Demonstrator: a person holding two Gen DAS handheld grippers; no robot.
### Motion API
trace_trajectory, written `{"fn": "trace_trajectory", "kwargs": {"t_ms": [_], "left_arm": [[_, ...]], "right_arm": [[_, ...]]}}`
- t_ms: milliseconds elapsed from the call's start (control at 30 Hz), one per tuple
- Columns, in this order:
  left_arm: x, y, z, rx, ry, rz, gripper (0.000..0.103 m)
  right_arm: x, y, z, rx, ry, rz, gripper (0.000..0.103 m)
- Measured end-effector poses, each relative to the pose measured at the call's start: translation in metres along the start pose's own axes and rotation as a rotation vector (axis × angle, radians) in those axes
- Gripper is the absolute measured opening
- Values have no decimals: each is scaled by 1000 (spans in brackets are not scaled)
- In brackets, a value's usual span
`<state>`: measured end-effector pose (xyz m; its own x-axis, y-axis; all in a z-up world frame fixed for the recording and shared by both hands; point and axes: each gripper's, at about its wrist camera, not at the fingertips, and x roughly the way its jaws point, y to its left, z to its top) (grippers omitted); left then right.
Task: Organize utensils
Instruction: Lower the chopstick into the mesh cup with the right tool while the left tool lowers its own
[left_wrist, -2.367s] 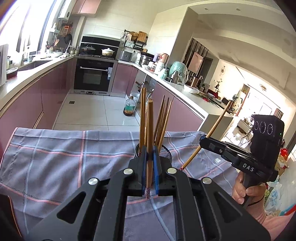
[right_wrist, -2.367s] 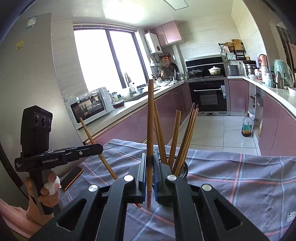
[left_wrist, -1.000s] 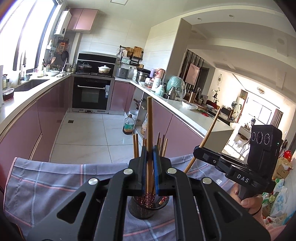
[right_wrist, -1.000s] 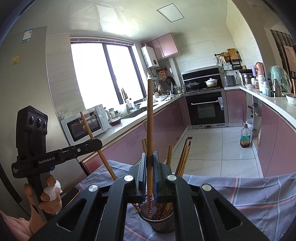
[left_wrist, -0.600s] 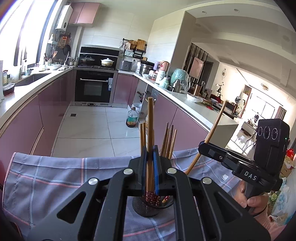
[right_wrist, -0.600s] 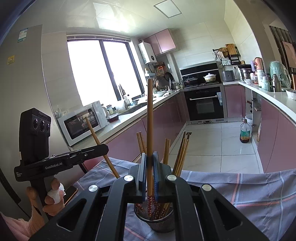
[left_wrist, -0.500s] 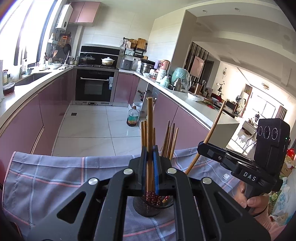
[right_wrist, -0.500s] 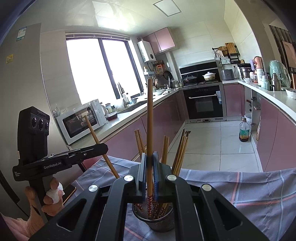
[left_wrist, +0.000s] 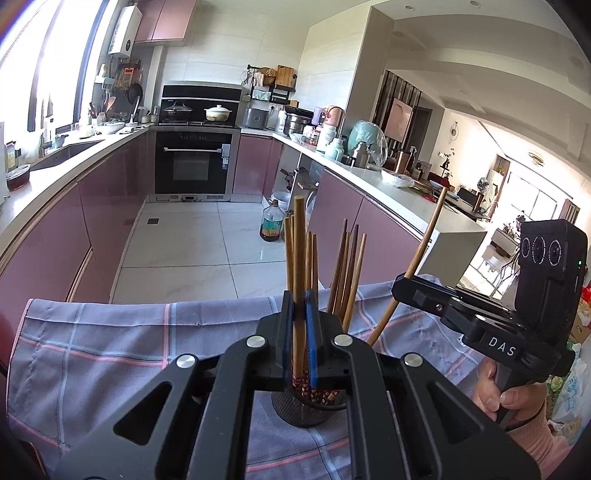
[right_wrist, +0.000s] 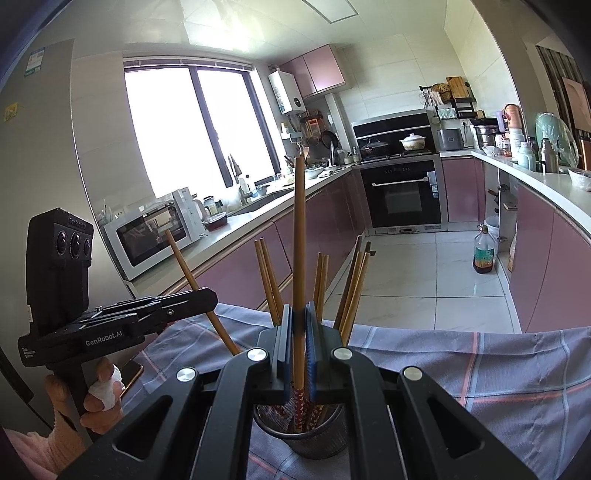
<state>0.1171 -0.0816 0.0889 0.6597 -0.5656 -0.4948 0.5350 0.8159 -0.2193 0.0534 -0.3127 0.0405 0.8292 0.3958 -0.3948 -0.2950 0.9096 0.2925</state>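
Each gripper clamps one chopstick upright above the mesh cup (left_wrist: 301, 410) on the plaid cloth (left_wrist: 110, 343). The left gripper (left_wrist: 298, 343) view shows the right gripper (left_wrist: 400, 286), its hand (left_wrist: 498, 395) and the living room. The right gripper's own view shows the left gripper (right_wrist: 207, 295), a microwave (right_wrist: 151, 232) and a phone (right_wrist: 131, 371).

Upright chopsticks (left_wrist: 347, 273) crowd the holder (right_wrist: 314, 435); bare checked cloth (left_wrist: 110, 347) lies open around it.

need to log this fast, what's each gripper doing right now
left gripper: closed on a chopstick, over the mesh holder.
right gripper: closed on a chopstick.
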Motion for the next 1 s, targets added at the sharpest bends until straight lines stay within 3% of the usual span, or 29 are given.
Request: {"fn": "trace_trajectory", "kwargs": {"t_ms": [1000], "left_arm": [[38, 1, -5, 31, 89, 35, 7]], "right_arm": [[18, -4, -10, 5, 58, -15, 6]]}}
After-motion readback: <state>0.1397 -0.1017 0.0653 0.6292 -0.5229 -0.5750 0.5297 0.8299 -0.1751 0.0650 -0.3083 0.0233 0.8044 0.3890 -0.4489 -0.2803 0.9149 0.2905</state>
